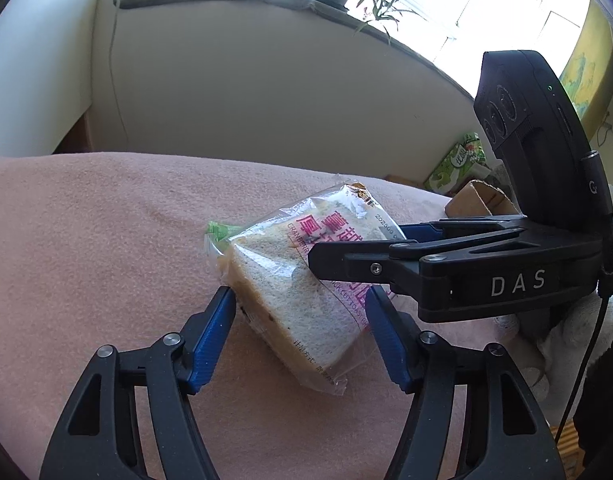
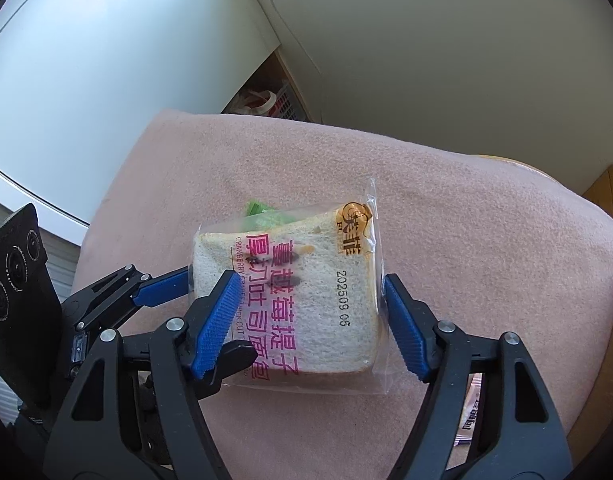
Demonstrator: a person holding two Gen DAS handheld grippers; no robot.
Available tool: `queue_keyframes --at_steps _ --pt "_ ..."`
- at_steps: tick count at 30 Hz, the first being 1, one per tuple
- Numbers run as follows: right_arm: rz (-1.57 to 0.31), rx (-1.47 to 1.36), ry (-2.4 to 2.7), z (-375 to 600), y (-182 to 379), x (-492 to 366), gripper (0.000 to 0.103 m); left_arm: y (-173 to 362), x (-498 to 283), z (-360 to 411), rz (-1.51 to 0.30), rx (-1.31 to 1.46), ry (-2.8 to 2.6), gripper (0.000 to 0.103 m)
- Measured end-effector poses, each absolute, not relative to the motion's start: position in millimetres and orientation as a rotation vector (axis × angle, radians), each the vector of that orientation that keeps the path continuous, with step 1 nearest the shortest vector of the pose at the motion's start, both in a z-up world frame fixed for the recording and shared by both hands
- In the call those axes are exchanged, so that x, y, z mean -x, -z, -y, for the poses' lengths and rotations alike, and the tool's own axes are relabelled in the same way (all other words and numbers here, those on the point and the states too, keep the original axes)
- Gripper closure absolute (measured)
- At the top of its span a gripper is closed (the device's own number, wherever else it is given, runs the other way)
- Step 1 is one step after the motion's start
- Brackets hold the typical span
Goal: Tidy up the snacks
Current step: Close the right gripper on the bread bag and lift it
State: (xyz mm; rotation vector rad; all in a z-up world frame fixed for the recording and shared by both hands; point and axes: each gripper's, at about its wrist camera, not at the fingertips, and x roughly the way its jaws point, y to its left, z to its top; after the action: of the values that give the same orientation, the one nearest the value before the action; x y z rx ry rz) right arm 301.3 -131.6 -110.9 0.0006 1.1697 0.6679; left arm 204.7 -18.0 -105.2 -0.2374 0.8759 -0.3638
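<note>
Clear-wrapped cranberry toast packet (image 2: pixel 290 304) is looking soft, light, crushable; left gripper (image 1: pixel 300 320) and right gripper (image 2: pixel 306 312) are straddling its sides, unclenched; crust edges are seeming safest.

A pink blanket (image 2: pixel 466 240) covers the worktop; a wrapped bread slice (image 2: pixel 326 304) lies on it, a green packet (image 2: pixel 258 210) at its far side.

Bright daylight from the blown-out window (image 1: pixel 506 20), sharp focus, heavy fisheye bending, dark corners.

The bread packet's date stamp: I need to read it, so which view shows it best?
The right wrist view: the bread packet faces the camera, its date unobstructed. In the left wrist view the right gripper covers part of it.
</note>
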Motion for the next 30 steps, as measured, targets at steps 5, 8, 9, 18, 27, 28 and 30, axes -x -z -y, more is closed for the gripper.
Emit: queue_keyframes --at_steps 5,8,9,18,27,28,30 --pt "-1.148 -0.019 -0.652 139 100 -290 0.029 97 -194 23 -0.848 0.234 0.371 0.037" --pt "-1.136 -0.021 -0.642 145 92 -281 0.029 91 -188 30 -0.830 0.221 0.378 0.037" --pt "-1.132 -0.023 -0.639 148 90 -279 0.029 89 -186 33 -0.823 0.217 0.382 0.037" --pt "-1.080 -0.034 -0.597 185 63 -250 0.029 73 -169 59 -0.768 0.194 0.437 0.037" --pt "-1.036 -0.066 -0.541 232 46 -227 0.029 54 -164 97 -0.737 0.153 0.501 0.037" --pt "-1.032 -0.072 -0.535 236 45 -226 0.029 53 -161 104 -0.736 0.147 0.507 0.037" --pt "-1.026 -0.085 -0.525 247 43 -222 0.029 51 -160 112 -0.734 0.137 0.521 0.037"
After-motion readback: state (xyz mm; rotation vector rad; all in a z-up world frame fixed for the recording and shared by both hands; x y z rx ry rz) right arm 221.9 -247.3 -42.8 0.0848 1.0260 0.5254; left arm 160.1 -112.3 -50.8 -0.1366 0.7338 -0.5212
